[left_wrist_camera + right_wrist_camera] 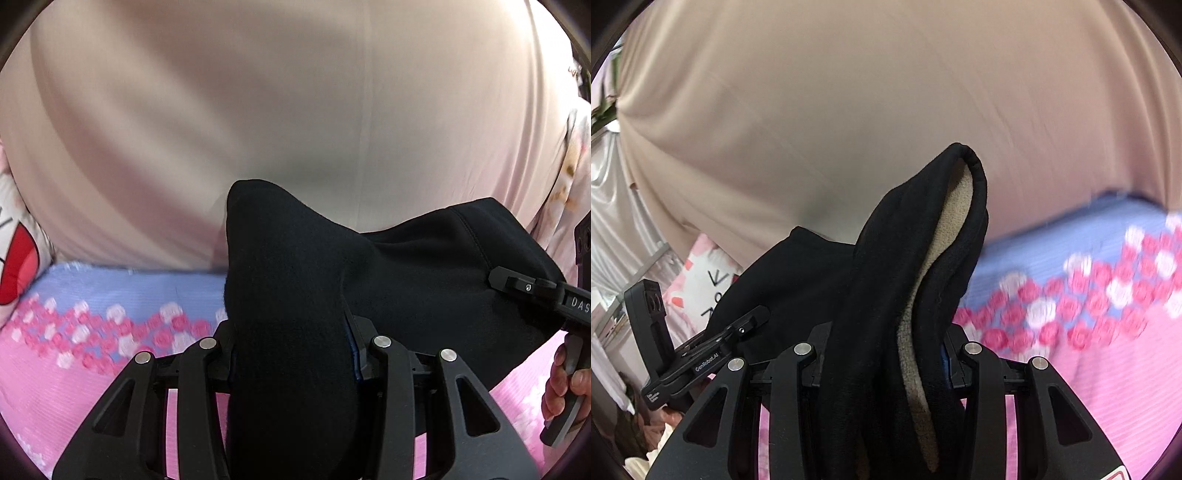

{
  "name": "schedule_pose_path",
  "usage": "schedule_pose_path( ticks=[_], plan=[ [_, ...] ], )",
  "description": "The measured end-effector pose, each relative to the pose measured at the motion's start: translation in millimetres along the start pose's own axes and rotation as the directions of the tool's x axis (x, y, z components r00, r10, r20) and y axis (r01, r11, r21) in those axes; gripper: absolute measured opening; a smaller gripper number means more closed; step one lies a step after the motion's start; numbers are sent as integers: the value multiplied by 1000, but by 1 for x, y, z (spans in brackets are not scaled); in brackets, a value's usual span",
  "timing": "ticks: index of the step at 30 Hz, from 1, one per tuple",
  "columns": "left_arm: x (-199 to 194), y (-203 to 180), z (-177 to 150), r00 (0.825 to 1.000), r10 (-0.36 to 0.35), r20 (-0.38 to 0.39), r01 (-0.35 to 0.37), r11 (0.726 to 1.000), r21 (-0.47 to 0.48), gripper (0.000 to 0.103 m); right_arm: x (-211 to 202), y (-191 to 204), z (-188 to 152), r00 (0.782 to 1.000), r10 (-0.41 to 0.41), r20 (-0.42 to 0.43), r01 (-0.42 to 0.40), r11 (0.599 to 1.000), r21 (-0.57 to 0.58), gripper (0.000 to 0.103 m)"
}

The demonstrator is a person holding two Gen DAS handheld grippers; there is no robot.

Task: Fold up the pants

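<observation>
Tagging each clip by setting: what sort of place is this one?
Most likely a bedroom, on a bed: a pink and blue floral bedspread, a cartoon-print pillow at the wall side, and beige fabric hung behind. Black fleece-lined pants are held above it.

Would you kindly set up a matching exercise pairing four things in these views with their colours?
Things:
1. fleece-lined fabric pants
2. pants' fleecy lining
3. smooth hanging curtain
4. floral woven bedspread

Colours:
A. pink and blue
B. black
C. pale beige
D. cream

Pairs: 1-B, 2-D, 3-C, 4-A
</observation>
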State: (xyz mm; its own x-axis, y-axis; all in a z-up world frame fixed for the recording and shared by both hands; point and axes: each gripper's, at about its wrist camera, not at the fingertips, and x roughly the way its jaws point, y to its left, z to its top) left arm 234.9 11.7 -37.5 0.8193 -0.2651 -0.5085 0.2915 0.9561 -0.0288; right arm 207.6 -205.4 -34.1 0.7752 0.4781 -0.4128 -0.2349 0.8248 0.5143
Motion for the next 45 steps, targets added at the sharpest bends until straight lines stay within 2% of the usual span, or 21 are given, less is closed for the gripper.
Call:
schedule_pose_path(
  ticks=[9, 13, 15, 19, 21, 23, 25, 26, 27, 28, 29, 30, 33, 35, 37, 39, 40, 41, 42, 43, 45],
  plan=[
    [45, 14, -43, 989, -32, -143, 28, 999, -32, 41, 38, -35, -41, 992, -31, -118, 39, 997, 63, 38],
    [48, 18, -53, 985, -58, -164, 50, 997, -52, 47, 41, -48, -51, 989, -31, -145, 45, 995, 94, 39],
    [50, 19, -60, 983, -62, -172, 53, 997, -60, 52, 45, -54, -57, 985, -40, -170, 59, 993, 104, 43],
    [60, 30, -68, 981, -43, -191, 28, 996, -79, 74, 52, -65, -65, 974, -46, -224, 81, 985, 153, 59],
    [52, 39, -66, 980, -34, -198, 19, 997, -77, 77, 45, -69, -66, 971, -53, -235, 95, 981, 171, 68],
    [21, 43, -64, 985, -7, -175, 1, 999, -34, 76, 21, -71, -64, 966, -106, -237, 147, 976, 163, 68],
    [-12, 50, -58, 989, 70, -133, -69, 998, 11, 81, -12, -69, -59, 965, -180, -188, 210, 965, 156, 68],
    [-31, 52, -50, 986, 128, -103, -126, 992, 29, 87, -34, -64, -55, 964, -235, -124, 251, 957, 143, 68],
    [-42, 52, -41, 985, 157, -77, -155, 987, 28, 88, -59, -52, -48, 960, -278, -35, 280, 956, 93, 58],
    [-54, 50, -28, 984, 172, -47, -171, 985, 14, 88, -69, -40, -42, 959, -285, -7, 285, 957, 49, 47],
    [-61, 45, -13, 982, 188, -20, -189, 982, -7, 88, -69, -20, -32, 958, -288, -3, 288, 958, -5, 25],
    [-61, 40, 0, 979, 202, -9, -202, 979, -28, 88, -65, -9, -26, 959, -285, -4, 285, 958, -25, 20],
    [-31, 20, 29, 979, 199, -35, -201, 976, -85, 91, -23, 19, -11, 969, -242, -42, 237, 967, -98, 17],
    [24, 7, 31, 972, 193, -133, -202, 978, -54, 91, 17, 18, -8, 964, -249, -90, 238, 964, -119, 13],
    [71, 4, 18, 953, 212, -218, -220, 975, -13, 89, 57, -6, -10, 946, -286, -150, 274, 957, -99, 12],
    [122, 12, -8, 914, 249, -320, -255, 967, 23, 84, 82, -38, -15, 914, -352, -201, 344, 936, -75, 8],
    [134, 20, -16, 912, 221, -346, -238, 971, -6, 85, 90, -51, -16, 917, -334, -218, 333, 942, -41, 7],
    [141, 31, -23, 925, 176, -338, -209, 976, -62, 90, 90, -70, -17, 945, -253, -208, 266, 963, 36, 6],
    [141, 35, -23, 931, 175, -320, -212, 974, -84, 93, 89, -79, -16, 955, -211, -211, 231, 970, 78, 6],
    [141, 37, -23, 932, 174, -318, -212, 973, -87, 94, 89, -82, -16, 959, -186, -216, 210, 973, 98, 5],
    [135, 32, -21, 934, 194, -300, -220, 974, -57, 93, 86, -75, -15, 952, -210, -224, 232, 970, 73, 7]
  ],
)
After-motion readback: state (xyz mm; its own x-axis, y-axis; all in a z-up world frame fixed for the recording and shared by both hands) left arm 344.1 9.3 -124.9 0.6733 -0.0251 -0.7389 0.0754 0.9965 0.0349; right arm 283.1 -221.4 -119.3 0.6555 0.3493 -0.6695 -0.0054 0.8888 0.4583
